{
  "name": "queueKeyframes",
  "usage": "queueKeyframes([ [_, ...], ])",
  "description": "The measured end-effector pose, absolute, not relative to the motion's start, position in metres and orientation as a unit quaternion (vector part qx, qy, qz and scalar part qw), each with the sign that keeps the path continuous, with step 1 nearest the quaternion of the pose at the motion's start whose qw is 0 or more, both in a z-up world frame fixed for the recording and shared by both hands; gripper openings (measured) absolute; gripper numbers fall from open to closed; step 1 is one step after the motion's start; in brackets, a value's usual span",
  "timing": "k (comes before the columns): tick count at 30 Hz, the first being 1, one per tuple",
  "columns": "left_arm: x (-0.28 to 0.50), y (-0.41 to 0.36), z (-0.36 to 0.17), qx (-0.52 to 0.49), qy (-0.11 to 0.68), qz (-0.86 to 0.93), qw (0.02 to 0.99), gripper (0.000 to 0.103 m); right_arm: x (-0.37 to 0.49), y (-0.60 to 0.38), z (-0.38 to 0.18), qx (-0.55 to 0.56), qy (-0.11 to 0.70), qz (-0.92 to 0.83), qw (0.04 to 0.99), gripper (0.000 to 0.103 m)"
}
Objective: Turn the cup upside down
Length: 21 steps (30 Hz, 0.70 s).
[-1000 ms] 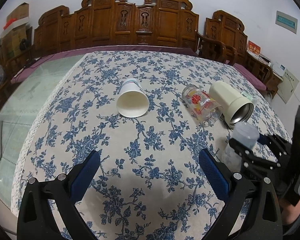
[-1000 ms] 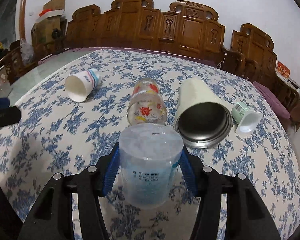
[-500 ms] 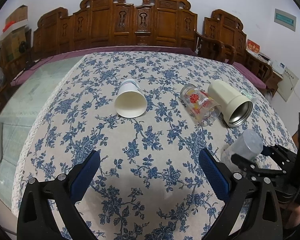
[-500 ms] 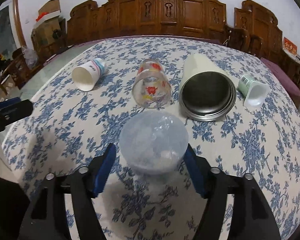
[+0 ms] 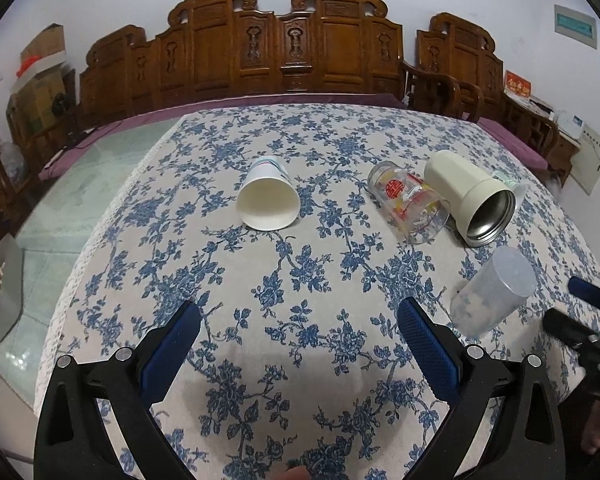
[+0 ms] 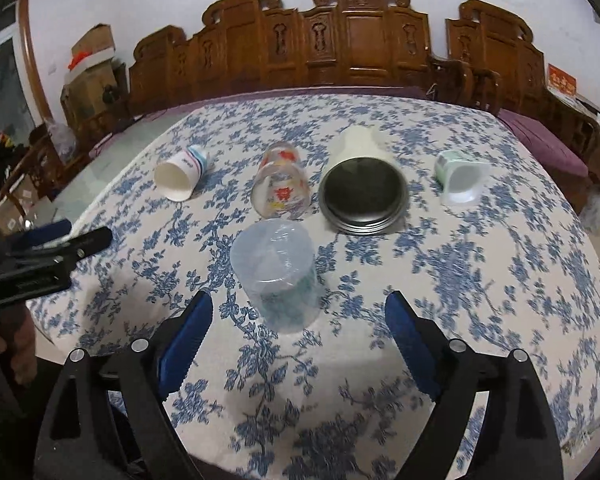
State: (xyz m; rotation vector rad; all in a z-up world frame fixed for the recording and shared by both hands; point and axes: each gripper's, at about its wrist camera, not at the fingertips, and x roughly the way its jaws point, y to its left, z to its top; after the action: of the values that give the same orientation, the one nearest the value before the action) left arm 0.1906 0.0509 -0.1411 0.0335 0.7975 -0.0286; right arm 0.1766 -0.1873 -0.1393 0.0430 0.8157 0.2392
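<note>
Here, in my right wrist view, the clear plastic cup (image 6: 275, 274) stands upside down on the desk (image 6: 480, 280) just above the middle of the frame, closed bottom up and rim down on the blue-flowered cloth. My right gripper (image 6: 296, 322) sits just below it with the jaws released wide; the blue pads flank the lower part of the cup but do not touch it. In the left wrist view the same cup (image 5: 493, 294) shows at the right side of the frame, looking tilted through the fisheye. My left gripper (image 5: 298, 330) hangs over bare cloth at the lower middle of its frame, jaws spread and grasping nothing, well apart from the cup. Across the upper middle of the right view lies a row of things on their sides: a white paper cup (image 6: 181, 174) at the left with its mouth toward me, a glass with red print (image 6: 281, 190) next to it, a cream flask with a dark metal mouth (image 6: 362, 186) just beside the glass, and a small pale green cup (image 6: 460, 178) further right. Carved wooden chairs (image 6: 364, 36) line the far edge of the desk along the top of the frame, and cardboard boxes (image 6: 90, 60) are stacked at the upper left.
</note>
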Motion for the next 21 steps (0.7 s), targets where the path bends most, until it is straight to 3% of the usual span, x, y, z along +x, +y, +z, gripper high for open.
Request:
queueKeyframes([
  [5,0.175,0.041,-0.138,0.02,0.393,-0.007,0.919,0.095,0.159,-0.199,-0.125,0.016,0.386,0.11,0.916,0.1],
  [21,0.097,0.002,-0.088,0.029,0.367,-0.024,0.93,0.095,0.102,-0.235,-0.081,0.044,0.336,0.096,0.936,0.1],
])
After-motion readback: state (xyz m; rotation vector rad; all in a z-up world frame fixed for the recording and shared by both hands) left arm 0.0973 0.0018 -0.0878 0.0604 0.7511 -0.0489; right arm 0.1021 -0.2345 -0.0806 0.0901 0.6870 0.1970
